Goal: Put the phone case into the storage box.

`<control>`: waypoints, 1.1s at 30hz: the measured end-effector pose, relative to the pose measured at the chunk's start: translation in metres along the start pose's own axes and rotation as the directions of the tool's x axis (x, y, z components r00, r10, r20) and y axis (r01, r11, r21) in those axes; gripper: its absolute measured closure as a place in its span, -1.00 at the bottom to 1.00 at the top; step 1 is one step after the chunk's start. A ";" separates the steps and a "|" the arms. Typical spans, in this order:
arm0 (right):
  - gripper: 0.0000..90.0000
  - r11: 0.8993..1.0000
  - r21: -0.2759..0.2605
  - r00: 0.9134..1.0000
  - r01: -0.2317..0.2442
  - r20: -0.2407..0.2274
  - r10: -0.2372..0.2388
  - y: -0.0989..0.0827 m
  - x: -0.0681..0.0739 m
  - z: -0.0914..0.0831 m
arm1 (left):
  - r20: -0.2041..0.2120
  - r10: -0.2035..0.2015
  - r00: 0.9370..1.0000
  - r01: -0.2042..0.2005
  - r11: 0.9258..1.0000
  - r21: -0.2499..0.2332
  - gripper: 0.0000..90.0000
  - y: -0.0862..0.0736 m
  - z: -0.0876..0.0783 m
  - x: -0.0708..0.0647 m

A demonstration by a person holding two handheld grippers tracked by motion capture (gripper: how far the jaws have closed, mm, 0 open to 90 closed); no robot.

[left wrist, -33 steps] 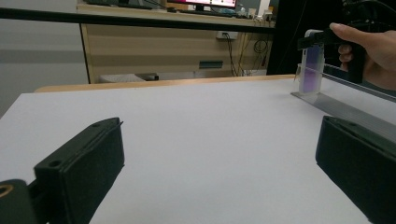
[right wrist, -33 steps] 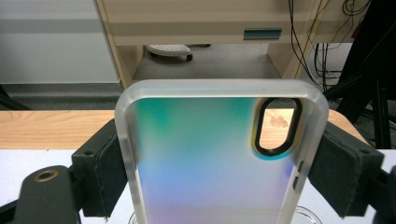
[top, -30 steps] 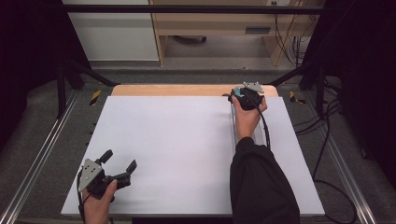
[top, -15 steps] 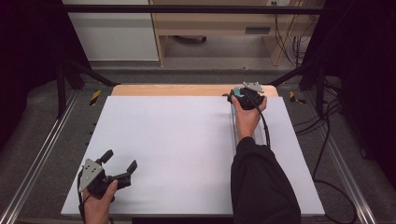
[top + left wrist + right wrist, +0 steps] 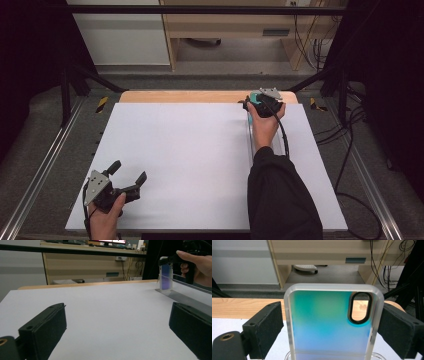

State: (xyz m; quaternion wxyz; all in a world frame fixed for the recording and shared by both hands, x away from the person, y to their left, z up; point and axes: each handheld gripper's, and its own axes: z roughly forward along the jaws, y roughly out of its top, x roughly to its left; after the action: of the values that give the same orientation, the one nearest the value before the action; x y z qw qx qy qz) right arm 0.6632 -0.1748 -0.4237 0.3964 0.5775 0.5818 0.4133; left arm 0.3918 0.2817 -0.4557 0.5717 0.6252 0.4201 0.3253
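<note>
A translucent phone case (image 5: 329,322), shading from teal to blue, with an oval camera cut-out, stands upright in a clear holder at the far right of the white sheet (image 5: 190,150). My right gripper (image 5: 332,308) straddles its two side edges. Its jaws have just been opening, and the pads (image 5: 265,325) now sit right beside the edges without squeezing them. From above, that right gripper (image 5: 252,102) is at the sheet's far edge. In the left gripper view the phone case (image 5: 165,275) stands off to the right. My left gripper (image 5: 129,171) hovers at the near left, open, with nothing between its fingers.
A long clear rail (image 5: 248,135) runs from the case back toward the person, along the right forearm. A strip of the wooden tabletop (image 5: 185,96) shows beyond the sheet. Metal frame rails flank the table, and cables hang at the right.
</note>
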 end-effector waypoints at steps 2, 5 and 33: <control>-0.76 1.000 0.000 1.000 -0.001 0.000 0.001 0.000 0.000 0.000 | 0.000 0.000 1.000 0.000 1.000 -0.001 -0.98 0.000 0.000 0.000; -0.77 1.000 0.002 1.000 0.002 0.001 -0.002 0.000 0.000 0.000 | 0.001 0.000 1.000 0.000 1.000 0.000 -0.98 0.000 0.000 0.000; -0.88 0.998 0.046 0.999 0.048 -0.014 -0.047 0.003 -0.002 -0.007 | 0.000 0.002 1.000 -0.002 1.000 0.001 -0.98 0.000 0.000 -0.001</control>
State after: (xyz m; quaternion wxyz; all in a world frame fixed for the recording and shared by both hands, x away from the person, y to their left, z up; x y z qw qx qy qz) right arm 0.6577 -0.1769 -0.4180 0.3887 0.5698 0.6075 0.3939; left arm 0.3915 0.2811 -0.4555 0.5712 0.6260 0.4194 0.3257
